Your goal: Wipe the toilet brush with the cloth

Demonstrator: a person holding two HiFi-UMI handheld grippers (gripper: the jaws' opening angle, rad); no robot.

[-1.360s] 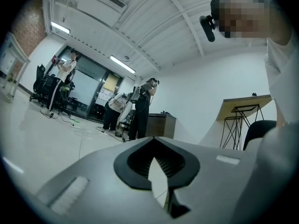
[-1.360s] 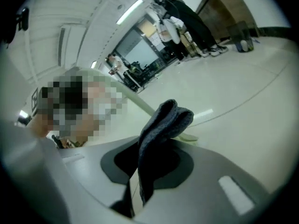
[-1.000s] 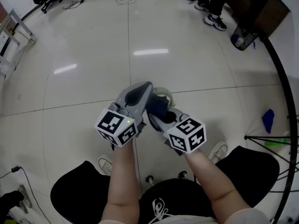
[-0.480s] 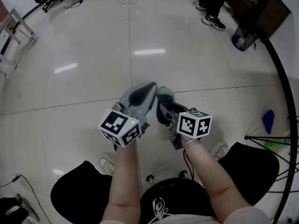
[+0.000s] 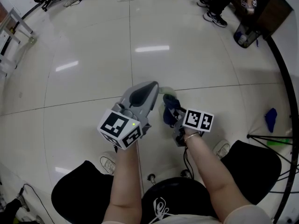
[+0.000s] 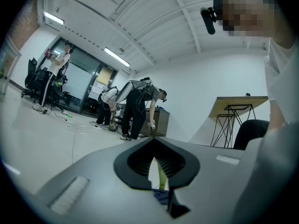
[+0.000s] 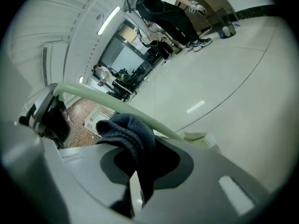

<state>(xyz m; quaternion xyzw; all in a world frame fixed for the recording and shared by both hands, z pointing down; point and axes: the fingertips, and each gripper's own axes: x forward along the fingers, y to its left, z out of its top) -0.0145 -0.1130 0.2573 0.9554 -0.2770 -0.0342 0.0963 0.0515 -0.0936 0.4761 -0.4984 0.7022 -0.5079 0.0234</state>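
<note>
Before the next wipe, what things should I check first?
1. Right tongs shut on the dark cloth: ok.
2. Left tongs shut on the toilet brush handle: ok.
3. Cloth touching the green handle: ok, they meet in the right gripper view.
4. Brush head clear of the floor: cannot tell.
5. Other people far from the brush: ok, they stand across the room.
</note>
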